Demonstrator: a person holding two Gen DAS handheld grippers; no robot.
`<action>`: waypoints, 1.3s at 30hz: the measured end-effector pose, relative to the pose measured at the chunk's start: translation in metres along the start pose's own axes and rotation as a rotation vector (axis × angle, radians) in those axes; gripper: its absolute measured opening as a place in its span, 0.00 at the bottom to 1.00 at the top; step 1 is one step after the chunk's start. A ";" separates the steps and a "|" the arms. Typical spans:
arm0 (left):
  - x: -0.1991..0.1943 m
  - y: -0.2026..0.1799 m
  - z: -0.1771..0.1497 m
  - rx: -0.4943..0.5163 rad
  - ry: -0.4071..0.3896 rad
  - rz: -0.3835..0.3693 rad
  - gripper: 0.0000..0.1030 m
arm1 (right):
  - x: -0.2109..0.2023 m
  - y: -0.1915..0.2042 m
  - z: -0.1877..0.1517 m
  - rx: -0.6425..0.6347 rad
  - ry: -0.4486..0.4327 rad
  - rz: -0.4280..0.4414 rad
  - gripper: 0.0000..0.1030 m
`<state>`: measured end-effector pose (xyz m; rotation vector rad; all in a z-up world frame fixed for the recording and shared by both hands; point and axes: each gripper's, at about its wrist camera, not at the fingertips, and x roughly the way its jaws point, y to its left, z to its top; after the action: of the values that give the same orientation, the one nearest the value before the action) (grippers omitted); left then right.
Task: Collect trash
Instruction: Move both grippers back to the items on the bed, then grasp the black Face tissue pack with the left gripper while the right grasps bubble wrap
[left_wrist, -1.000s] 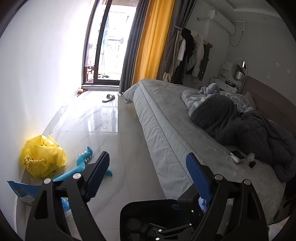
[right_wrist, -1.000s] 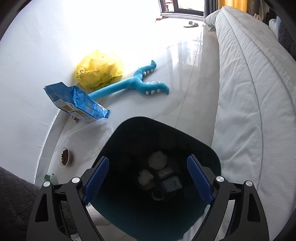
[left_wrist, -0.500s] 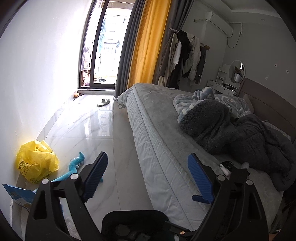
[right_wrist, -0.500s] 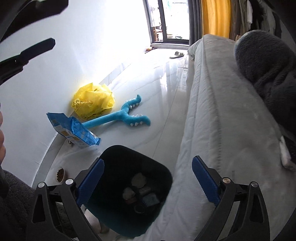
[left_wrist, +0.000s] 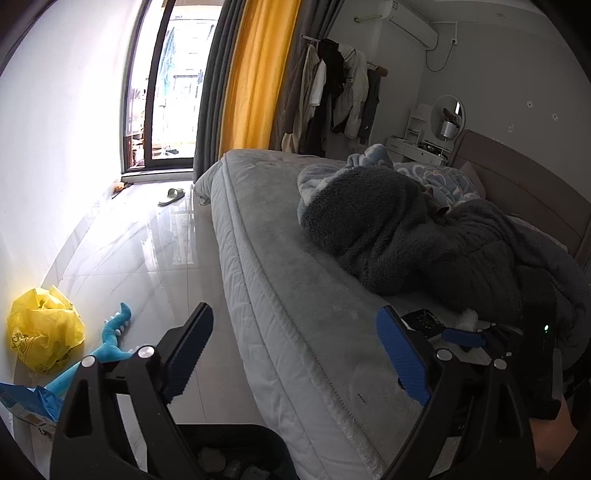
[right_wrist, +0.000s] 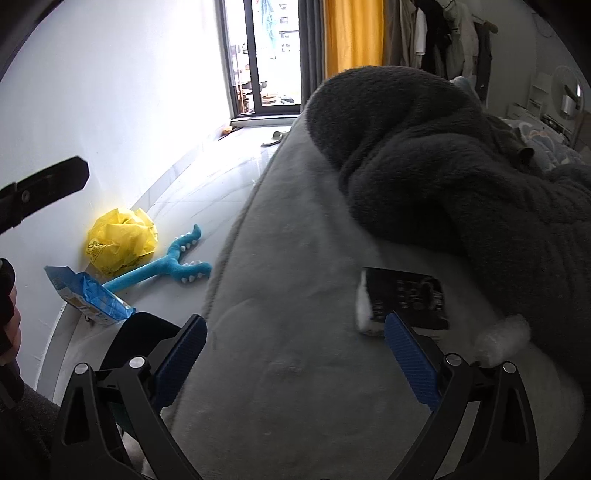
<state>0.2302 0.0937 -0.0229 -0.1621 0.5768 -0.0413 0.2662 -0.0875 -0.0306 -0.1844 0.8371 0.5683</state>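
Trash is on the bed (right_wrist: 295, 350): a white wad (right_wrist: 504, 338) beside a black packet (right_wrist: 406, 295). Right gripper (right_wrist: 295, 358), jaws wide and empty after just opening, should come lower over the wad, avoid the blanket (right_wrist: 461, 166), then close gently. Left gripper (left_wrist: 295, 350) is also wide, empty.

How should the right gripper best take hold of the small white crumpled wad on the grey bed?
Grip the white crumpled wad across its middle, coming from above. It is soft and lies loose beside the dark fleece blanket, so open jaws can probably straddle it.
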 end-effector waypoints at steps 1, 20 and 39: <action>0.005 -0.004 -0.001 0.002 0.009 -0.006 0.89 | -0.002 -0.008 0.000 -0.001 -0.005 -0.015 0.95; 0.077 -0.067 -0.009 0.083 0.135 -0.106 0.89 | -0.003 -0.132 -0.004 0.160 0.004 -0.126 0.95; 0.130 -0.111 -0.019 0.037 0.251 -0.218 0.91 | 0.024 -0.167 -0.027 0.234 0.110 -0.089 0.67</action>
<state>0.3297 -0.0289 -0.0902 -0.1847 0.8061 -0.2864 0.3521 -0.2279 -0.0773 -0.0388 0.9901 0.3753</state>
